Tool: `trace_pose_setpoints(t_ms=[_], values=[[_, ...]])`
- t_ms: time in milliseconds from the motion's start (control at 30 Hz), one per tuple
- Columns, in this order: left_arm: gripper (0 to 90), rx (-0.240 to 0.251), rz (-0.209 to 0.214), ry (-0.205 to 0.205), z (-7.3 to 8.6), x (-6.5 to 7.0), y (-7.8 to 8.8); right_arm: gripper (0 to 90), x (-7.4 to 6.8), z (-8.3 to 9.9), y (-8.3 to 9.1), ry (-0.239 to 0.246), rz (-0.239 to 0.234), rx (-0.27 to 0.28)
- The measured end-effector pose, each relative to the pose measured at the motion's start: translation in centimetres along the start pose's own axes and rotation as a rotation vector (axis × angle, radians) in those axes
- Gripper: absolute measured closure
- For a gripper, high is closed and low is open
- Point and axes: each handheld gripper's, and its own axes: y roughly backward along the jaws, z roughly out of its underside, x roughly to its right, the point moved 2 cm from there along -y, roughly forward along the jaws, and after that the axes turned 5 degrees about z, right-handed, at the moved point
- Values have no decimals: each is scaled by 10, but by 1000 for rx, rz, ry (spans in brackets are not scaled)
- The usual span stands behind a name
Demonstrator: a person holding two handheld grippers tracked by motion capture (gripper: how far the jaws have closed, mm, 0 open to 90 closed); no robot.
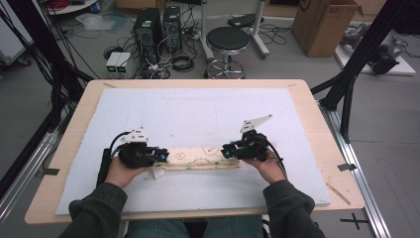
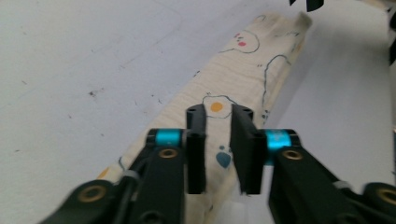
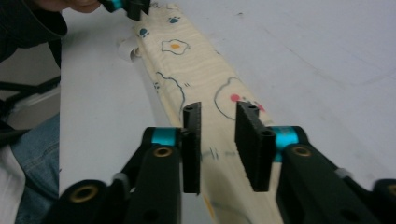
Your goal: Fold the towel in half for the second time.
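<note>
Your hands and both tools cover the two ends of the long cream cloth strip printed with fried eggs, paw marks and outlined shapes (image 1: pixel 205 159), so in the high view you cannot make out how it ends under them. A small pale curl (image 1: pixel 159 173) at its near left edge is too small to identify.

You have one strip and two tools. The strip lies flat on the white sheet covering the wooden tabletop (image 1: pixel 317 119), near your edge, its long axis running left to right between your hands.

Your left tool (image 2: pixel 218 148) hangs over the strip's left end, your right tool (image 3: pixel 219 147) over its right end. On each, the jaws stand a narrow gap apart with cloth showing through; whether they pinch it, you cannot tell.
</note>
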Motion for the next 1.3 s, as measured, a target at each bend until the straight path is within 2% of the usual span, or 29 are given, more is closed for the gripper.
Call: trace_pose_setpoints(t_ms=[100,200,300,467,667,800,900,967,1033,1133,1233,1300], values=[[872,-37,-1,-7,-5,0,-13,795,-5,-11,-18,32,-8,-27],[883,-55,7,-10,-8,2,-25,811,-8,-17,-31,46,0,-50],[885,-95,15,-19,-6,3,-32,812,-11,-21,-42,54,-2,-74],[884,-128,50,-28,-4,7,-37,812,-18,-22,-60,96,-17,-123],[880,-173,64,-46,6,12,-41,812,-24,-19,-67,131,-14,-165],[861,-160,72,-50,7,14,-39,811,-27,-13,-73,164,-11,-222],[830,-119,83,-54,2,15,-34,796,-28,-13,-73,164,-9,-214],[826,-95,60,-44,-1,11,-28,790,-29,-15,-70,174,-9,-181],[845,-87,29,-42,-3,5,-21,773,-28,-15,-67,174,-4,-175],[850,-61,3,-12,-2,-6,-10,761,-23,-15,-61,169,20,-155],[848,-83,-11,-7,5,-12,-6,758,-18,-15,-56,159,29,-142],[844,-94,-25,-9,9,-14,-4,750,-16,-11,-55,170,36,-156]])
